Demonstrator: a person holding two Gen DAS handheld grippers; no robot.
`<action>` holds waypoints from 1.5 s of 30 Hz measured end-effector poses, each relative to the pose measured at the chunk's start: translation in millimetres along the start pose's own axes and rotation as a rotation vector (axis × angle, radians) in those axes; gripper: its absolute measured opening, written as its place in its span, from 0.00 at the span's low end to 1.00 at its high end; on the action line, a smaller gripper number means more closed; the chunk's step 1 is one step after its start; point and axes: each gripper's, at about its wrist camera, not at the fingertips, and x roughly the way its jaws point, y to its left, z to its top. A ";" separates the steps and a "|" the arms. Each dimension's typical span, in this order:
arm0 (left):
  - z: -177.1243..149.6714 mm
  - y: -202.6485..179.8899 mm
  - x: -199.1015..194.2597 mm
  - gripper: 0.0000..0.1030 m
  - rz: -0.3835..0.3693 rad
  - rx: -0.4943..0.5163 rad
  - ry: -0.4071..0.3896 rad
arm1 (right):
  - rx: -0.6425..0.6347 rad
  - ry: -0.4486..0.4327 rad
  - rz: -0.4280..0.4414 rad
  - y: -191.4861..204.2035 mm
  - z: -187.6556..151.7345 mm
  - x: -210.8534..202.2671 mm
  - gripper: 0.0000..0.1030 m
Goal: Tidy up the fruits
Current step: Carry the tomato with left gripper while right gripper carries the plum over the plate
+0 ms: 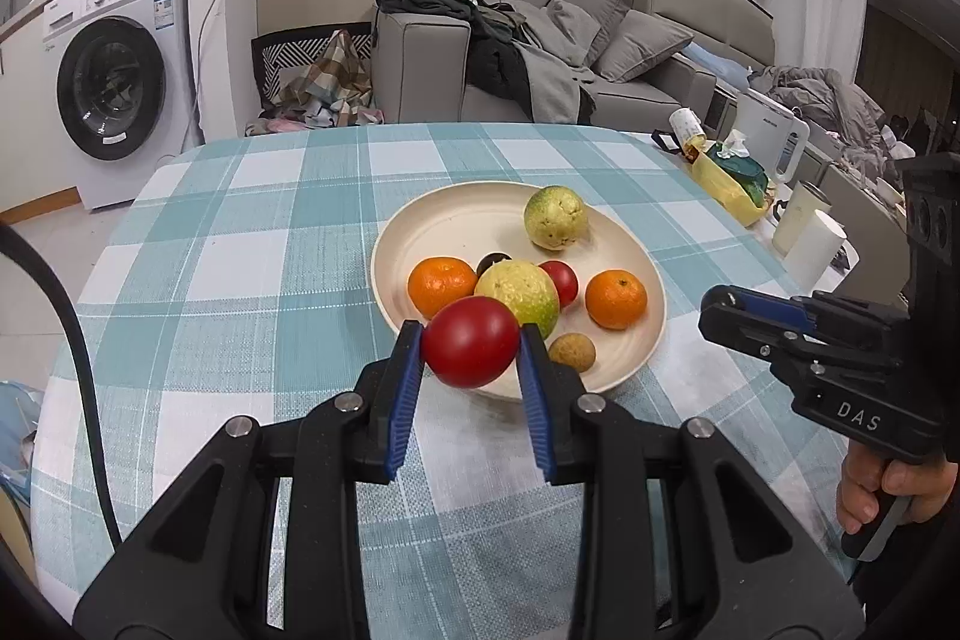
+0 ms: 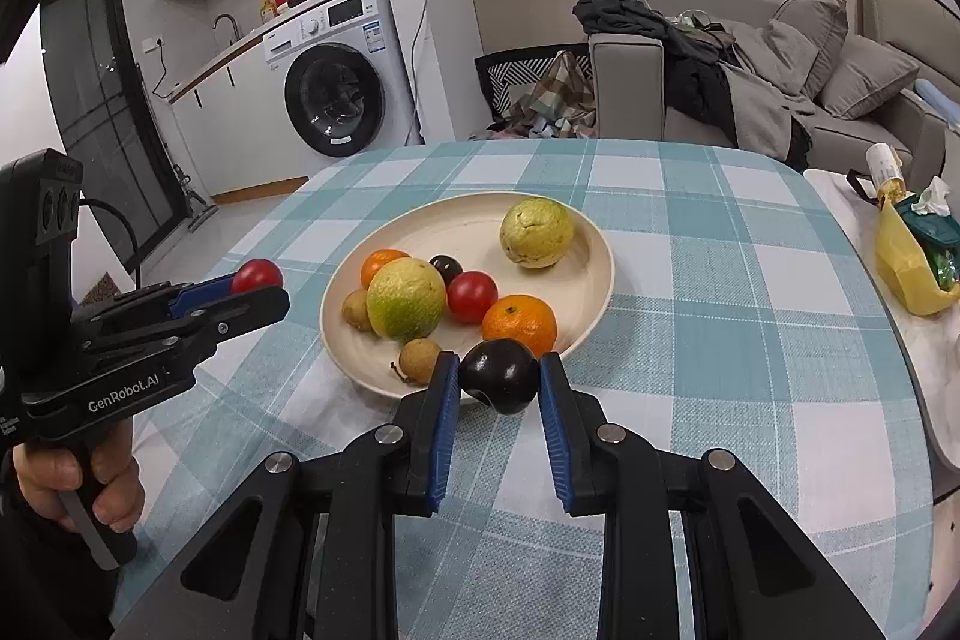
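A cream plate (image 1: 456, 214) (image 2: 432, 226) on the checked tablecloth holds two yellow-green guavas (image 1: 555, 218) (image 2: 405, 305), oranges (image 1: 617, 298) (image 2: 519, 324), a red tomato (image 2: 472, 296), a dark plum (image 2: 445, 267) and small brown longans (image 1: 572, 352) (image 2: 419, 359). My left gripper (image 1: 471, 349) is shut on a red tomato (image 1: 471, 349) (image 2: 257, 275), held above the plate's near rim. My right gripper (image 2: 499, 376) is shut on a dark purple plum (image 2: 499, 376) at the plate's near edge; in the left wrist view its fingers (image 1: 750, 316) appear closed at the right.
A yellow bag (image 2: 906, 262) with tissues, a tipped bottle (image 1: 687, 124) and white cups (image 1: 813, 244) stand on a side surface to the right. Beyond the table are a sofa with clothes (image 1: 510, 52) and a washing machine (image 1: 114, 76). A hand (image 2: 78, 478) grips the left tool.
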 end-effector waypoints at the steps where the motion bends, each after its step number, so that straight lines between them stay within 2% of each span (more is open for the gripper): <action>1: 0.5 -0.7 1.6 0.28 0.002 0.002 0.000 | 0.003 -0.003 0.000 -0.7 0.9 -0.1 0.27; 28: 23.3 -9.8 42.8 0.28 0.014 0.018 -0.009 | 0.031 -0.008 0.007 -7.6 21.8 21.6 0.27; 45: 9.9 -11.9 49.4 0.28 0.010 0.040 0.017 | -0.006 0.040 0.038 5.0 15.6 38.4 0.27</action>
